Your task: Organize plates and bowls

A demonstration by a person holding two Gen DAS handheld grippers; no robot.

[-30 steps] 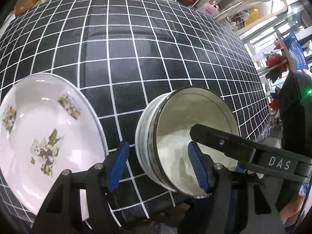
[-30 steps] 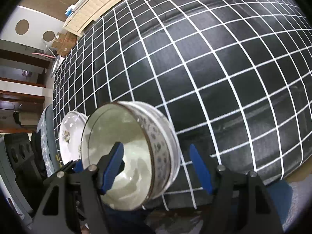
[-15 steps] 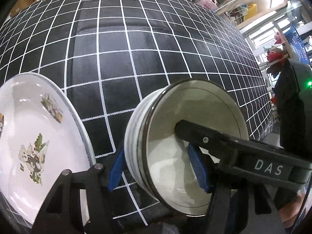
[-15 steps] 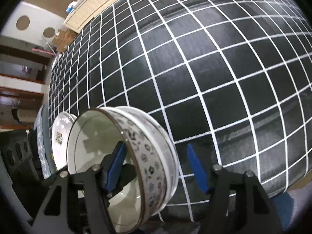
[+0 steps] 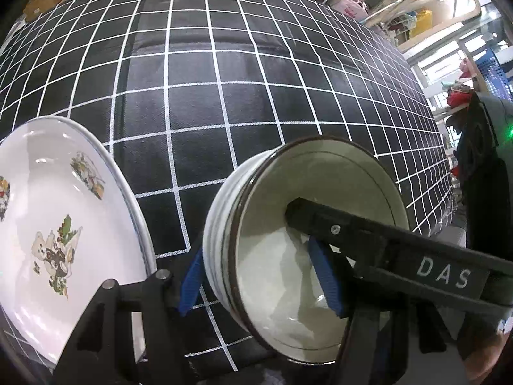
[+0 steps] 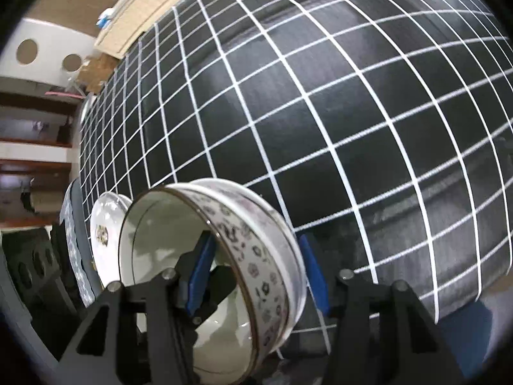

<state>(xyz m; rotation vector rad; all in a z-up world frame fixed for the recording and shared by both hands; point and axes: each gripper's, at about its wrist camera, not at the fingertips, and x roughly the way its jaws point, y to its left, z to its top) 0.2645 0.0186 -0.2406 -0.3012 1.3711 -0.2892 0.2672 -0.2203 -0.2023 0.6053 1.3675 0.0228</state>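
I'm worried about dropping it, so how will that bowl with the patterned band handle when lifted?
The bowl looks glossy like glazed ceramic, so probably rigid, slippery and chippable at its thin dark rim. Its deep walls suggest some weight; gripped by one wall, it may tilt. Standing upright on the checked tablecloth, it seems unlikely to roll.

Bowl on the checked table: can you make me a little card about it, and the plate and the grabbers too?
Bowl: white inside, dark rim, flowery band outside, nothing in it
Plate: white with teddy bear pictures, beside the bowl, not touching it
Tablecloth: black with white squares
Left hand-held gripper: open, one finger inside the bowl, one outside
Right hand-held gripper: over the opposite wall, jaws have just been closing with the wall between them; whether they pinch it yet is unclear
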